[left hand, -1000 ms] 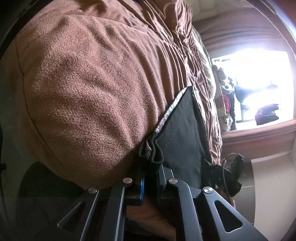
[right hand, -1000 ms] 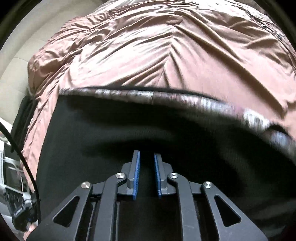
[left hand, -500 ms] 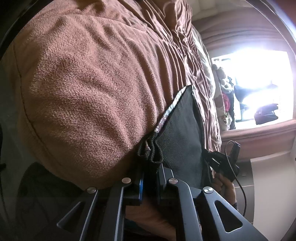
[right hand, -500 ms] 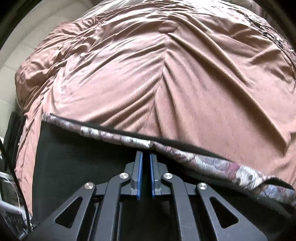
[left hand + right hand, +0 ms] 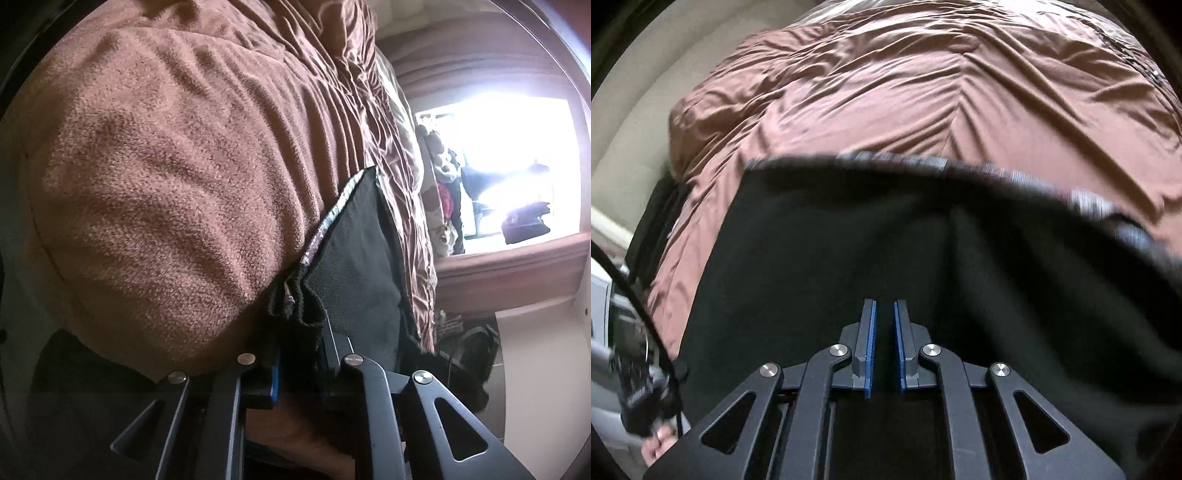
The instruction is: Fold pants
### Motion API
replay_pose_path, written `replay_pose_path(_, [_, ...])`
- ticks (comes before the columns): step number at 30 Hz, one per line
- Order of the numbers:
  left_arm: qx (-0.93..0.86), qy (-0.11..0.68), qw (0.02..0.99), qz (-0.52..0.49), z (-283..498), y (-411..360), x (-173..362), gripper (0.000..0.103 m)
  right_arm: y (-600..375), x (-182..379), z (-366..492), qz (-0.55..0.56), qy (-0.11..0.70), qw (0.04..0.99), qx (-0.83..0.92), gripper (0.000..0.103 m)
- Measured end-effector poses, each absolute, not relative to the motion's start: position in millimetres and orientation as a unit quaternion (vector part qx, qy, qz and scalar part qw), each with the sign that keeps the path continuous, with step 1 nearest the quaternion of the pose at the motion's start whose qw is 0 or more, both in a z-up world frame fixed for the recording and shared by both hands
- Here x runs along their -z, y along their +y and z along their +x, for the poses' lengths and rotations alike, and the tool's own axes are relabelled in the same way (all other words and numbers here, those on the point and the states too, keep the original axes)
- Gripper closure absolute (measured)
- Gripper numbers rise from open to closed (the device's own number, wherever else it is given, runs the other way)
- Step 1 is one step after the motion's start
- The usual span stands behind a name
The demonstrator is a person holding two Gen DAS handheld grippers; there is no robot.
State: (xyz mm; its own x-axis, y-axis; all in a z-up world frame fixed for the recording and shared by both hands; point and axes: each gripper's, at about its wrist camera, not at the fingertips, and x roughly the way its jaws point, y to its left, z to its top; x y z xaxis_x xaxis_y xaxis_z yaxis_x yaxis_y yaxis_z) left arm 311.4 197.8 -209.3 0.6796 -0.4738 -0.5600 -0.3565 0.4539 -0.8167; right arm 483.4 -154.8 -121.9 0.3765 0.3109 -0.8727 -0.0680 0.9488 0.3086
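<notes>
**Support.** A bed carries the work. A brown cover (image 5: 923, 92) lies over it, wrinkled, with creases running toward the far edge. In the left wrist view the same cover (image 5: 166, 166) fills the upper left and shows a coarse nap close to the lens. A bright window (image 5: 517, 155) stands beyond the bed's far side.

**Pants.** The black pants (image 5: 849, 240) lie spread on the cover on the near part of the bed. In the right wrist view they reach from the bottom of the picture up to the waistband (image 5: 997, 171). The waistband is a pale patterned strip that runs across the bed and is blurred here. One side of the pants runs close along the bed's left edge. A crease in the cloth runs from below the waistband down toward the right gripper. In the left wrist view the pants (image 5: 354, 266) appear as a dark panel, with the waistband (image 5: 332, 218) along its left border.

**Left gripper.** The left gripper (image 5: 301, 343) is closed on a bunched corner of the pants at one end of the waistband. Folded black cloth stands up from between its pads.

**Right gripper.** The right gripper (image 5: 884, 306) points steeply down over the middle of the pants. Its jaws are almost together, with only a narrow slot between the blue pads (image 5: 871, 332). Whether they pinch any cloth cannot be told.

**Other items.** A black cable (image 5: 628, 280) crosses the lower left of the right wrist view. A hand (image 5: 657, 446) shows beside it.
</notes>
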Motion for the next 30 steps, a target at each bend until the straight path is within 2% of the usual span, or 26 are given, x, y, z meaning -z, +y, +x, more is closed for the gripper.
replay_pose_path(2, [0.04, 0.396, 0.756, -0.519, 312, 197, 208, 0.093, -155, 122, 467, 0.111, 0.546, 0.822, -0.118, 0.097])
replay_pose_path(10, [0.055, 0.38, 0.766, -0.515, 314, 194, 191, 0.094, -145, 132, 417, 0.11, 0.545, 0.821, -0.13, 0.097])
replay_pose_path(25, [0.147, 0.332, 0.803, -0.473, 339, 152, 107, 0.094, -156, 133, 347, 0.171, 0.528, 0.816, -0.163, 0.097])
replay_pose_path(30, [0.165, 0.328, 0.812, -0.454, 351, 128, 83, 0.094, -186, 114, 330, 0.191, 0.495, 0.834, -0.153, 0.097])
